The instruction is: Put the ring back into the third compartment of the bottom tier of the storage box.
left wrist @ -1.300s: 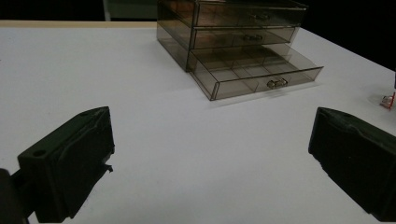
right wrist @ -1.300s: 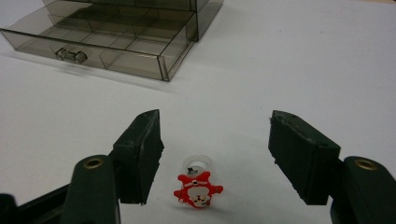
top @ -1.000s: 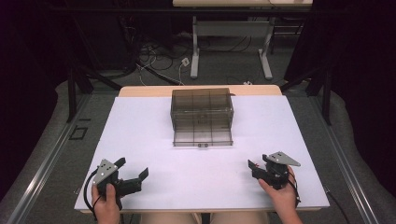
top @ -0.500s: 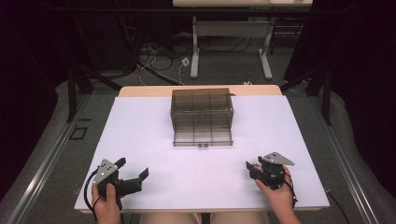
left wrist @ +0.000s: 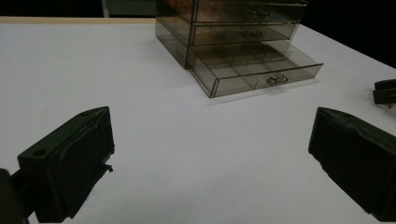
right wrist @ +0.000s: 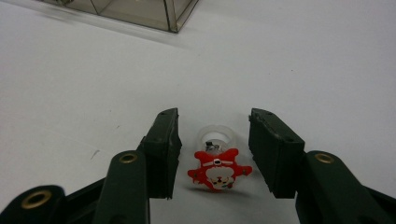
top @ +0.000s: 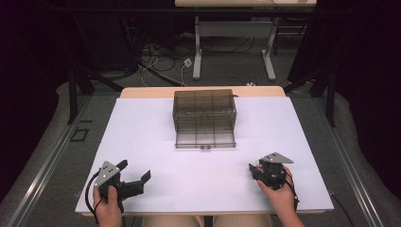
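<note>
A small toy ring (right wrist: pixel 218 170) with a red cartoon face and a clear band lies on the white table (top: pixel 156 142). It sits between the jaws of my right gripper (right wrist: pixel 215 126), which have just been closing; a narrow gap still shows on each side of the ring. In the high view the right gripper (top: pixel 254 170) is low at the front right. My left gripper (top: pixel 134 169) rests at the front left, open and with nothing in it (left wrist: pixel 210 130). A smoky clear drawer cabinet (top: pixel 204 108) stands mid-table with its bottom drawer (top: pixel 205 138) pulled out.
The drawer's divided compartments (left wrist: pixel 252 63) look bare from the left gripper view, where the right gripper's tip (left wrist: pixel 385 91) also shows at the far edge. Dark floor, cables and table legs (top: pixel 197 52) lie beyond the table's far end.
The right gripper's jaws have drawn closer together around the ring, and the hand has edged slightly left. The left gripper has not moved.
</note>
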Motion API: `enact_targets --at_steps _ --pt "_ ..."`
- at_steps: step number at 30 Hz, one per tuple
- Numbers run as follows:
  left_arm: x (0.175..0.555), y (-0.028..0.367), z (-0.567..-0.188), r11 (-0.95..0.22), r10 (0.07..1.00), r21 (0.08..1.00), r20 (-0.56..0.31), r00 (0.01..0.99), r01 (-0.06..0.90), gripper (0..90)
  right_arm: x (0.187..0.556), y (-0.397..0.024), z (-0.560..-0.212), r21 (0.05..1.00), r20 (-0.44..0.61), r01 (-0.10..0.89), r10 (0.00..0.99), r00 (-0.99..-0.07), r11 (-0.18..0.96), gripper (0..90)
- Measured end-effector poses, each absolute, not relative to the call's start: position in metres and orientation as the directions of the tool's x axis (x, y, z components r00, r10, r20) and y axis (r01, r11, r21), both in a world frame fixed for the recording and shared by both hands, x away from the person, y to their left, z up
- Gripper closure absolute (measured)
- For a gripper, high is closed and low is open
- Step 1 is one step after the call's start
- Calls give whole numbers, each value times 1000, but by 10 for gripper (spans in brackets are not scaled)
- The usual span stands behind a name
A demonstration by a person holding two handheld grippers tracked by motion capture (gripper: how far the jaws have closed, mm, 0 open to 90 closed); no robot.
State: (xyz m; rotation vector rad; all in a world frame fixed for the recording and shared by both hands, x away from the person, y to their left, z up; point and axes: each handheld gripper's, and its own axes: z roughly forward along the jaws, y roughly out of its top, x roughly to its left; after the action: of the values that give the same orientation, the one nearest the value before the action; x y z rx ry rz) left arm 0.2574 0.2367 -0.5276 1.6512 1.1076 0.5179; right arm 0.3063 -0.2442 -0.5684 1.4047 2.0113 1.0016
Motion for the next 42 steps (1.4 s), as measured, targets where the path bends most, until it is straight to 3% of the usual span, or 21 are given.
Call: enact_targets --at_steps 21,31,42 --pt "258 237 -528 -41 859 908 -181 478 417 3 309 -241 -569 787 0 574 930 -367 226 612" --pt "258 237 -528 -40 860 908 -181 477 418 3 308 -240 -568 788 12 576 930 -366 217 706" --pt "257 237 -528 -41 861 908 -180 476 418 3 308 -240 -568 789 23 579 932 -362 205 714"
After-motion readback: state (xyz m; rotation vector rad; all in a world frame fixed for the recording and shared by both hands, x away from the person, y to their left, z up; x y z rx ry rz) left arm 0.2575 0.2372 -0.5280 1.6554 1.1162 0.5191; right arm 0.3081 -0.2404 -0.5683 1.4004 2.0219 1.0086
